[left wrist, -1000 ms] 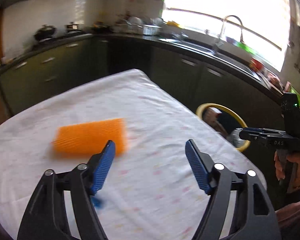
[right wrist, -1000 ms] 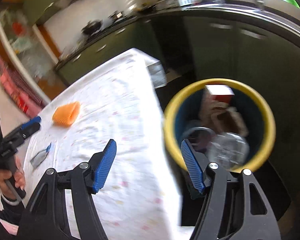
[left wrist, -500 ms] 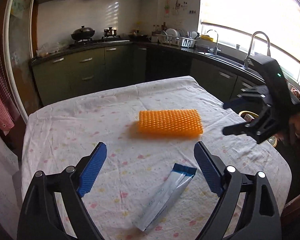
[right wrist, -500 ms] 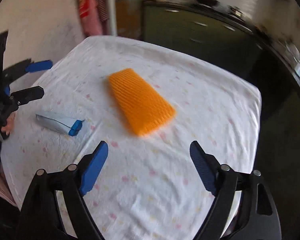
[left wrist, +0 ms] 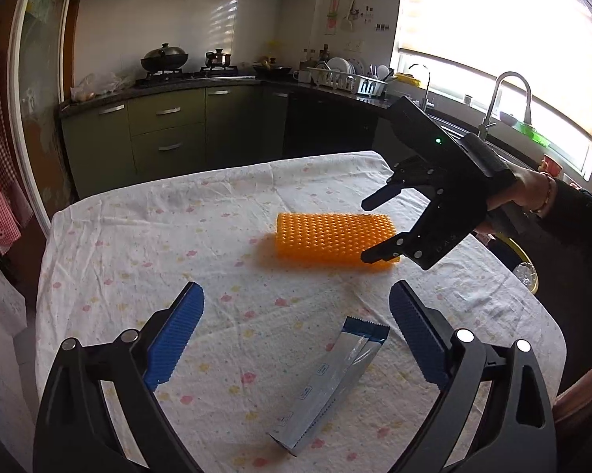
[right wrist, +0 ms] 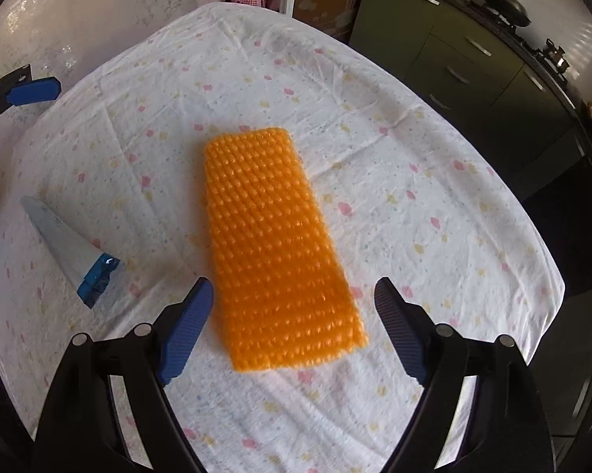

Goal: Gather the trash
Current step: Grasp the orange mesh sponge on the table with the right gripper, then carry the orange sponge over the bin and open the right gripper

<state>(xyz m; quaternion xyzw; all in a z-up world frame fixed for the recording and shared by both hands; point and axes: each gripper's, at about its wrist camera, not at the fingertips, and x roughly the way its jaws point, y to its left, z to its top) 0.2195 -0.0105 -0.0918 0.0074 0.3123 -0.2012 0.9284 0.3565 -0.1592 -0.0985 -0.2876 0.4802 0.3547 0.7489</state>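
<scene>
An orange foam net (left wrist: 331, 242) lies flat in the middle of the cloth-covered table (left wrist: 138, 236). A silver and blue wrapper (left wrist: 331, 382) lies nearer the front edge. My left gripper (left wrist: 296, 291) hovers above the wrapper; its jaws are opening and nothing is between them. My right gripper (left wrist: 368, 230) hangs open over the right end of the net, pointing steeply down. In the right wrist view the net's near end (right wrist: 272, 236) lies below and between the open right gripper (right wrist: 292, 287) fingers, untouched. The wrapper (right wrist: 67, 244) lies to its left.
A yellow-rimmed bin (left wrist: 522, 254) stands off the table's right edge, with a clear bottle (left wrist: 524, 272) in it. Green kitchen cabinets (left wrist: 165, 134) and a counter run behind the table. A person's sleeve (left wrist: 572, 228) reaches in from the right.
The right gripper swung from over the bin back to above the orange net, rolling as it went. The left gripper turned toward the table centre, bringing the wrapper into view. Both jaws widened.
</scene>
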